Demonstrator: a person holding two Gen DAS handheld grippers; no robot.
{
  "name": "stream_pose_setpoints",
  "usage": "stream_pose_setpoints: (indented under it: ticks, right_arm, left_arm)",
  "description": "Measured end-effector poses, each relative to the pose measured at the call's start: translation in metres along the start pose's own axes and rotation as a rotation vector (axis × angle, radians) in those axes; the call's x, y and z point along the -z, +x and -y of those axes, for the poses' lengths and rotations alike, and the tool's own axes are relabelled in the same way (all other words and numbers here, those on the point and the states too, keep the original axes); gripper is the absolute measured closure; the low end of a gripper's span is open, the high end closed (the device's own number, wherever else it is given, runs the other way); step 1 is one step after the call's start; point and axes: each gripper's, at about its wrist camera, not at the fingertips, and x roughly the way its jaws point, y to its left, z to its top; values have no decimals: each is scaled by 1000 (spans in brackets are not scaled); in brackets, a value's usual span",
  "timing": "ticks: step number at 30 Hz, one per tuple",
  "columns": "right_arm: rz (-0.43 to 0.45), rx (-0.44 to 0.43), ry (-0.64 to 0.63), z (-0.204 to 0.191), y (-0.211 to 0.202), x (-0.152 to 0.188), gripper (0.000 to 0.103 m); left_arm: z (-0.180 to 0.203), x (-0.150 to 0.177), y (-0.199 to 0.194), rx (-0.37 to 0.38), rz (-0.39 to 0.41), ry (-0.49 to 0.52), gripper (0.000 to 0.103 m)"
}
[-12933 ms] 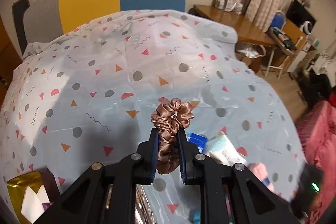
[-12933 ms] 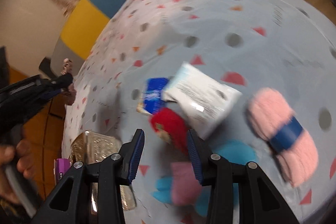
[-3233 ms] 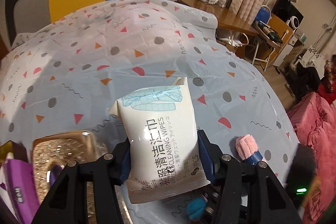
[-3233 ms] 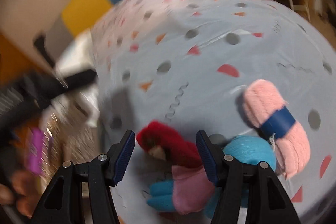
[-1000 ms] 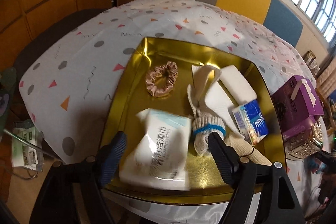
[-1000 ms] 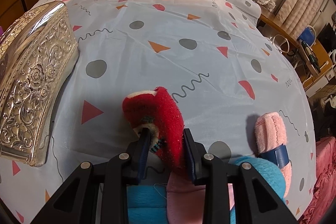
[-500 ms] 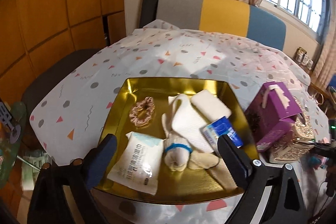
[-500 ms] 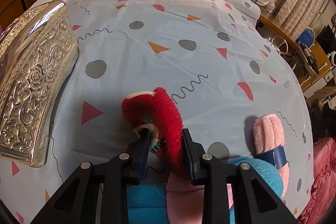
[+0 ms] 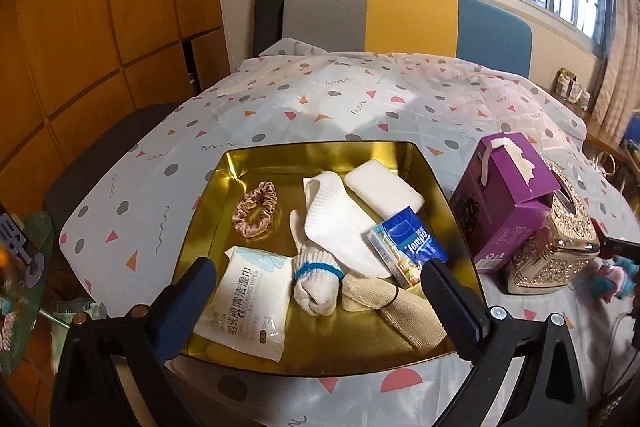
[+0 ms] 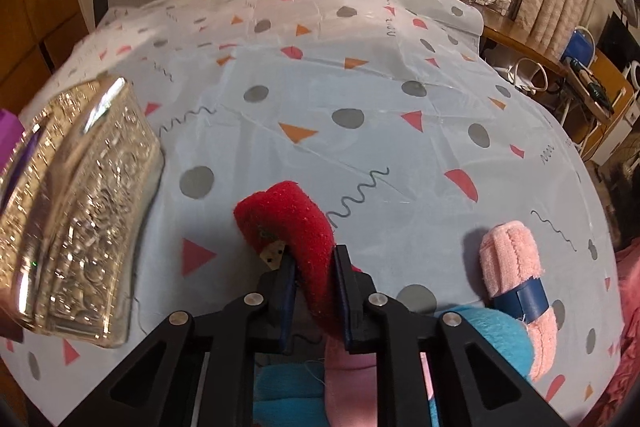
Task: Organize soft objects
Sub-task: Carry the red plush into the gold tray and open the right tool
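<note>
Soft goods are gathering in the gold tray [image 9: 436, 183]: the left gripper [image 9: 316, 301] is hovering splayed and empty above it, while the right gripper [image 10: 314, 281] is pinching the red plush toy [image 10: 290, 223], lifting it off the tablecloth [image 10: 360, 79], probably trayward.

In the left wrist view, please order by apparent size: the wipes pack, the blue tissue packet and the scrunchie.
1. wipes pack, though it lies nearest the camera
2. blue tissue packet
3. scrunchie, close to the packet, so unsure
</note>
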Motion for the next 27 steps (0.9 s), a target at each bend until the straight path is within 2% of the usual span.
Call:
stream_pose_setpoints:
  ticks: [9, 15, 20, 22, 25, 27]
  right_arm:
    - [30, -74, 132, 8, -19, -11, 86]
    - [111, -141, 181, -6, -52, -52, 87]
    - [199, -240, 104, -58, -85, -84, 87]
    - [234, -309, 52, -92, -101, -89, 87]
    - [258, -409, -40, -137, -118, -85, 87]
    - [258, -478, -150, -177, -128, -75, 87]
  left_arm:
    - [-1, 4, 4, 16, -23, -8, 0]
    - [-9, 8, 2, 2, -5, -25, 0]
    - [-20, 8, 0, -18, 9, -49, 0]
    - [-24, 8, -1, -30, 13, -55, 0]
    - [-37, 7, -4, -64, 33, -74, 0]
    - [-49, 6, -6, -89, 43, -96, 0]
